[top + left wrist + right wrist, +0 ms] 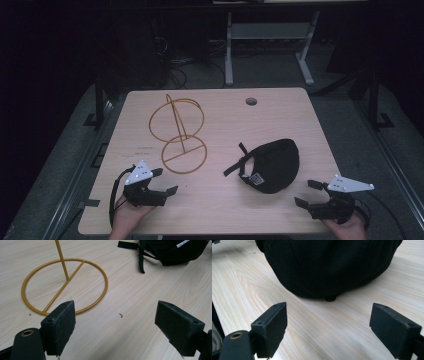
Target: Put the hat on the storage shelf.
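Black cap (329, 267) lies just beyond right gripper's (328, 327) empty, wide-apart jaws.

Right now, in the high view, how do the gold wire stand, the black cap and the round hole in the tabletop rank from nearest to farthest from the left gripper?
From the left gripper, at the near left edge:
1. Gold wire stand, just beyond it, its ring base closest.
2. Black fabric cap, off to the right.
3. Round hole in the wooden tabletop, at the far edge.

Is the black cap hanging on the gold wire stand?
No, the black cap lies flat on the table, apart from the gold wire stand.
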`<state>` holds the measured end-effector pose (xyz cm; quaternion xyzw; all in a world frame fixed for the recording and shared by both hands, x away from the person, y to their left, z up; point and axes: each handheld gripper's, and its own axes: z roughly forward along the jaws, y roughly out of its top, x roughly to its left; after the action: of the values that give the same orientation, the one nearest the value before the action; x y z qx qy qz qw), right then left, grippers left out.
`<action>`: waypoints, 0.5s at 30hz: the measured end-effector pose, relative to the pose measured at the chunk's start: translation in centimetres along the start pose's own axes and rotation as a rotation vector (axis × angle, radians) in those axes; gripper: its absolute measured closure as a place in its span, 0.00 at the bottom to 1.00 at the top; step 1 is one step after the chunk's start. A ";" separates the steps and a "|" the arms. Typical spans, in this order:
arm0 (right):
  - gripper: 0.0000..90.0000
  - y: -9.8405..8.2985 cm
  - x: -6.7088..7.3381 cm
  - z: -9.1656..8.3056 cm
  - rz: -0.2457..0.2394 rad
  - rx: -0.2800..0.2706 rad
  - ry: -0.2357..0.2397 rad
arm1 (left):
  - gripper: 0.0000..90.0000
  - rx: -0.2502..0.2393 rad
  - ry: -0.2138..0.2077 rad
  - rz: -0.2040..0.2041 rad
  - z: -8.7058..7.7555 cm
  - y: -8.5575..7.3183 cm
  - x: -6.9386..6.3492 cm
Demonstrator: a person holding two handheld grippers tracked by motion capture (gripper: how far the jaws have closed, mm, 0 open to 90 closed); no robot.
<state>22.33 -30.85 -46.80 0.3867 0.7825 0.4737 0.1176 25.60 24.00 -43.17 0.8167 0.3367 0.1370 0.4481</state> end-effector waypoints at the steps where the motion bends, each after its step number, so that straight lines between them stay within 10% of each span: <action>1: 0.16 0.0 -0.1 0.0 0.004 -0.001 0.002 | 0.18 -0.002 -0.002 0.001 0.2 0.0 0.0; 15: 0.16 0.1 0.0 -0.1 -0.009 0.020 -0.008 | 0.18 0.012 -0.058 0.021 1.0 1.3 -1.4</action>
<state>22.32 -30.89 -46.70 0.3864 0.7882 0.4639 0.1191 25.66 21.94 -42.53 0.8266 0.3156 0.1160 0.4513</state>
